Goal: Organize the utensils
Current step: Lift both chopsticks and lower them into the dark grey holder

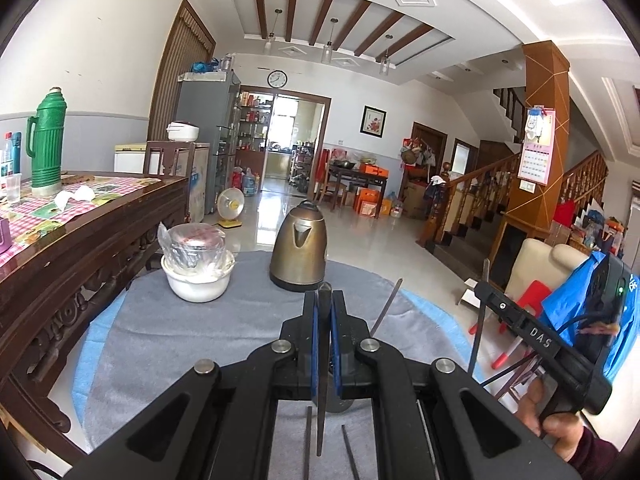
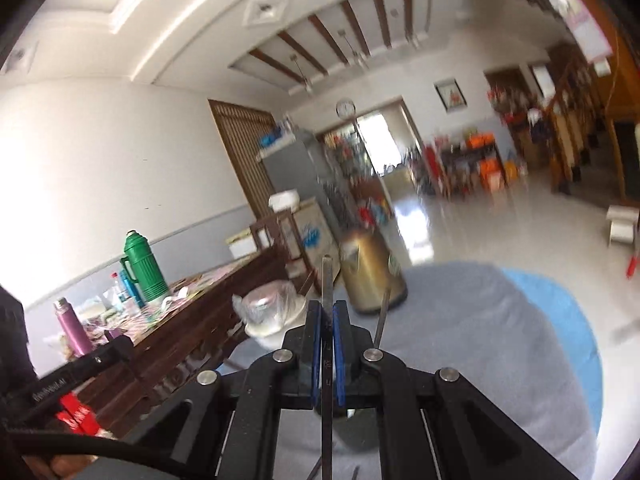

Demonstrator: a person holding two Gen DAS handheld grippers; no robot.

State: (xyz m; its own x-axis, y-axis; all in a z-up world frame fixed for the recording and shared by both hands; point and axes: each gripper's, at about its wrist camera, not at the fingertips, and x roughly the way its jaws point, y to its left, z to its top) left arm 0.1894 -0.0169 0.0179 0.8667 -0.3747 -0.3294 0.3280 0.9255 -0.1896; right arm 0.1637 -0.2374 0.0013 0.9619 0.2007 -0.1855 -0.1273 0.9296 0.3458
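Up front in the left wrist view, the left gripper [image 1: 324, 312] has its blue pads [image 1: 314, 332] pressed tight on a thin dark utensil [image 1: 322, 360]. It looks like a chopstick or a flat stick, but I cannot tell which. The stick runs between the pads and pokes out past the tips. More thin sticks [image 1: 385, 307] show beside it and below it. Past the tips is a round table with a gray cloth [image 1: 192, 332]. A brown kettle [image 1: 298, 250] stands on the cloth. A white bowl [image 1: 198, 280] with a wrapped pot in it stands to the kettle's left. A green flask [image 1: 46, 140] stands on the wooden table [image 1: 88, 240] at the left. At the right, a hand [image 1: 556, 420] holds the right gripper [image 1: 486, 294], with a thin stick [image 1: 482, 312] at its tip.

Now the right wrist view, which is blurry and tilted. The right gripper [image 2: 327, 316] is squeezed shut on a thin gray stick [image 2: 327, 292] that points up past the tips. Another stick [image 2: 383, 312] leans just to its right. The kettle [image 2: 372, 268] and the white bowl [image 2: 268, 326] sit beyond on the gray cloth [image 2: 480, 340].
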